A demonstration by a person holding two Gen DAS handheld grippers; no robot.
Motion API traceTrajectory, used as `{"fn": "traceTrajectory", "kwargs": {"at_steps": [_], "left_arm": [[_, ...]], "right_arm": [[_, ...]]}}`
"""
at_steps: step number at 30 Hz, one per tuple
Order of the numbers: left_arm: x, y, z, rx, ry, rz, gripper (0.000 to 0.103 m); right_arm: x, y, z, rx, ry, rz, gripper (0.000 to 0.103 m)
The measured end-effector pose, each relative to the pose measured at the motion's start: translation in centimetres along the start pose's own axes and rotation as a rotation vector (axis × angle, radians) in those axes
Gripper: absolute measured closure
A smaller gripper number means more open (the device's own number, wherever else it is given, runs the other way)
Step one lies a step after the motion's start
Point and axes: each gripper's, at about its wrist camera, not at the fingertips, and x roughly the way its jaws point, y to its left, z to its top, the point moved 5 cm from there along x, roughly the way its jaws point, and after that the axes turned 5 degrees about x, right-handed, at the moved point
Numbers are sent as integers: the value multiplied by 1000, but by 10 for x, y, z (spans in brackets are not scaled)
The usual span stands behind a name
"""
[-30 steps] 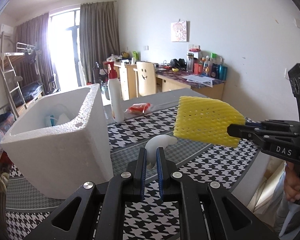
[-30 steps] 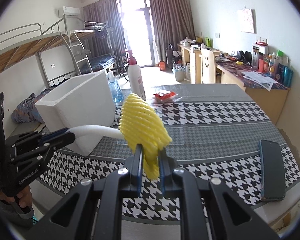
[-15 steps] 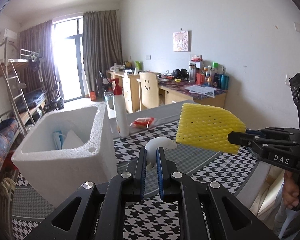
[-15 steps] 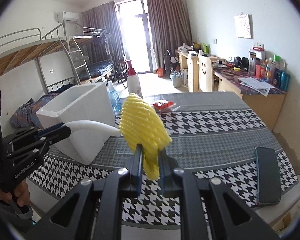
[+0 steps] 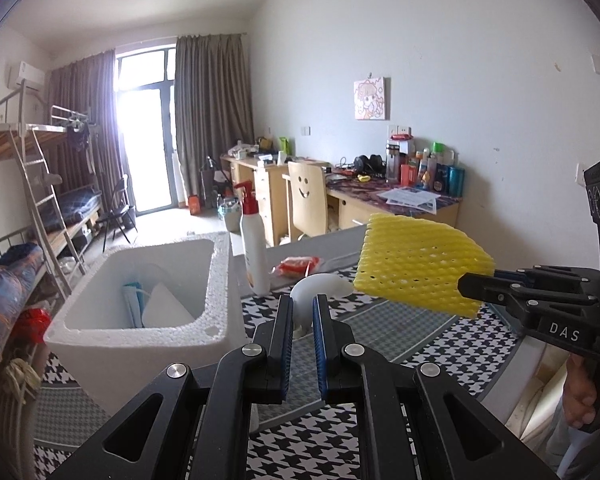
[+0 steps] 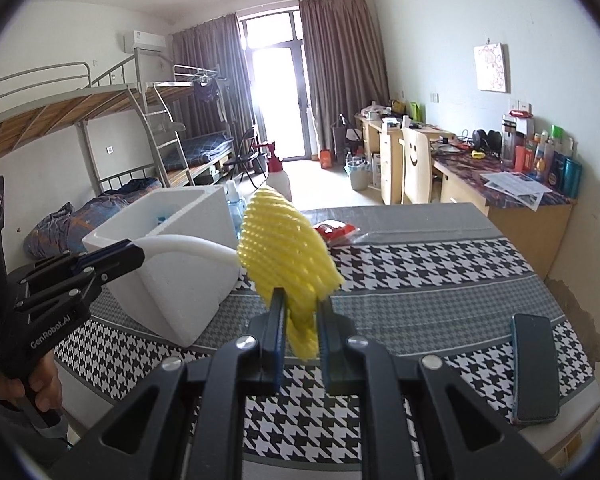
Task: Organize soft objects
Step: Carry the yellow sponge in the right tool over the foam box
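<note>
Yellow foam net (image 6: pixel 286 248) hides white foam sheet's (image 6: pixel 188 246) far end; both fingers clench them.

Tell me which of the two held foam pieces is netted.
The yellow foam net in the right gripper. It is meshed and yellow, whereas the white foam strip in the left gripper is smooth, plain and curved.
</note>
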Motion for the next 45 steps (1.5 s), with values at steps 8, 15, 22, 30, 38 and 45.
{"fn": "traceTrajectory", "kwargs": {"at_steps": [8, 15, 22, 30, 38, 45], "left_arm": [[-3, 5, 8, -4, -30, -4, 92], [-5, 11, 18, -10, -44, 15, 92], [-3, 24, 27, -25, -49, 59, 92], [-6, 34, 35, -36, -68, 99, 92], [-5, 46, 36, -50, -73, 143, 92], [-3, 64, 38, -71, -68, 199, 92]], "right_arm": [[-1, 7, 8, -22, -30, 15, 86], [2, 9, 15, -25, -36, 21, 86], [2, 12, 26, -21, -59, 32, 86], [1, 26, 36, -60, -79, 62, 86], [10, 32, 40, -73, -72, 82, 86], [13, 43, 45, -87, -76, 112, 86]]}}
